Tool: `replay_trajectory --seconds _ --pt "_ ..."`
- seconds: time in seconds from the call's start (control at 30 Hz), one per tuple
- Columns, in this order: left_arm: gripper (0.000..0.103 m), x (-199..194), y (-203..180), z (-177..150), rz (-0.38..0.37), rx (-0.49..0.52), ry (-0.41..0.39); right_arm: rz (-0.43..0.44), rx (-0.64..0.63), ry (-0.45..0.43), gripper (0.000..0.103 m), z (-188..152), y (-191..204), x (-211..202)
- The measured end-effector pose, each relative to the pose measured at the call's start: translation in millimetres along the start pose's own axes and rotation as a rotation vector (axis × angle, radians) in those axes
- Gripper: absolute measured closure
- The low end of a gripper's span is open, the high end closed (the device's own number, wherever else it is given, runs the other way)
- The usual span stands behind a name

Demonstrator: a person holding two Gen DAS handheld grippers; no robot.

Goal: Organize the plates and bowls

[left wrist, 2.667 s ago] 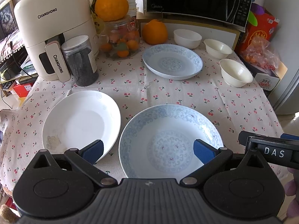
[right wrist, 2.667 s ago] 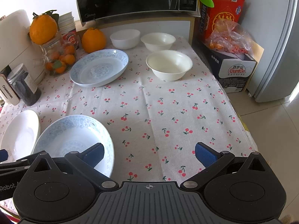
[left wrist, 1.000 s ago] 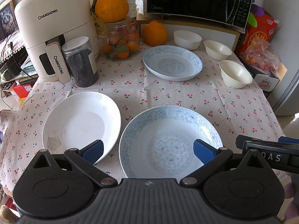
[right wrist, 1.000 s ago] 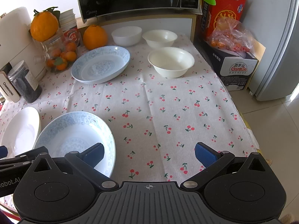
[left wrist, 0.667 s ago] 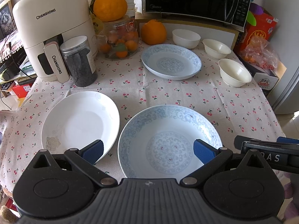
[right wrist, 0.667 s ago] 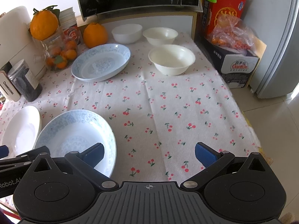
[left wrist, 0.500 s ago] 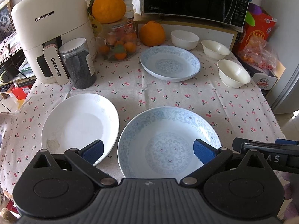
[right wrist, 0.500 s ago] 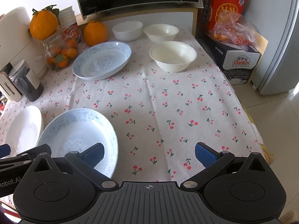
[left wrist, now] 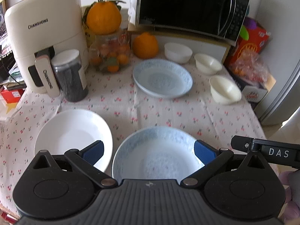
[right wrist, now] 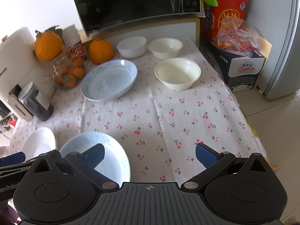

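A blue-patterned plate [left wrist: 155, 153] lies at the table's near edge, right under my open, empty left gripper [left wrist: 148, 151]. A plain white plate [left wrist: 73, 133] lies to its left. A second blue-patterned plate [left wrist: 162, 78] lies further back, with three white bowls [left wrist: 225, 90] behind and right of it. My right gripper [right wrist: 149, 154] is open and empty above the cloth, right of the near blue plate [right wrist: 110, 150]. In the right wrist view the far blue plate [right wrist: 109, 80] and the nearest white bowl [right wrist: 178, 73] lie ahead.
A cream air fryer [left wrist: 43, 37], a dark jar [left wrist: 71, 75], a fruit jar [left wrist: 110, 56] and oranges [left wrist: 145, 46] stand at the back left. A microwave [left wrist: 187, 9] sits on a shelf behind. Boxes [right wrist: 241, 63] and a fridge [right wrist: 283, 43] stand off the table's right edge.
Both grippers have risen and pulled back a little, so the table looks further away. The plates and bowls have not moved. Both grippers stay open.
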State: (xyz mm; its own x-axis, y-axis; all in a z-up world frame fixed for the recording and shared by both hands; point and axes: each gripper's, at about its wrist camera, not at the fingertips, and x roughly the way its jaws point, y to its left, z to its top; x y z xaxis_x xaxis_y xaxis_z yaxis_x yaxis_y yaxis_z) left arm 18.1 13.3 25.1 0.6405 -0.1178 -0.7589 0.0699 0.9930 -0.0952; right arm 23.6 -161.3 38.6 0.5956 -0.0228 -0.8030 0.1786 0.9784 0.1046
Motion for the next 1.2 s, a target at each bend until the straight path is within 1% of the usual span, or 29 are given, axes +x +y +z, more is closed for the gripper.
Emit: replay_trajectory --seconds 0.13,0.27,0.4,0.53,0.67,0.87,1.2 --pt "0.000 -2.4 2.2 12.0 -0.002 0.000 -0.038 0.015 0.013 -0.009 0.000 13.1 2.1 -1.7" --pt "0.000 -0.6 2.6 21.9 -0.005 0.008 -0.054 0.019 0.004 -0.021 0.000 25.9 6.0 -1.7" --pt "0.000 2.8 3.9 28.8 -0.017 0.010 -0.052 0.039 -0.002 -0.026 0.000 38.4 9.1 1.8" --pt "0.000 7.2 4.4 36.6 -0.025 0.019 -0.049 0.039 -0.009 -0.032 0.000 49.0 12.6 6.5" --pt "0.000 14.5 6.8 44.5 -0.030 0.016 -0.030 0.052 0.004 -0.031 0.000 60.9 12.7 13.5" --pt "0.000 26.3 14.0 57.3 -0.023 -0.008 -0.029 0.068 0.024 -0.028 0.000 77.6 12.0 27.9" --pt "0.001 52.8 22.8 78.6 -0.048 -0.071 0.004 0.097 0.020 -0.009 0.000 98.5 15.3 58.3"
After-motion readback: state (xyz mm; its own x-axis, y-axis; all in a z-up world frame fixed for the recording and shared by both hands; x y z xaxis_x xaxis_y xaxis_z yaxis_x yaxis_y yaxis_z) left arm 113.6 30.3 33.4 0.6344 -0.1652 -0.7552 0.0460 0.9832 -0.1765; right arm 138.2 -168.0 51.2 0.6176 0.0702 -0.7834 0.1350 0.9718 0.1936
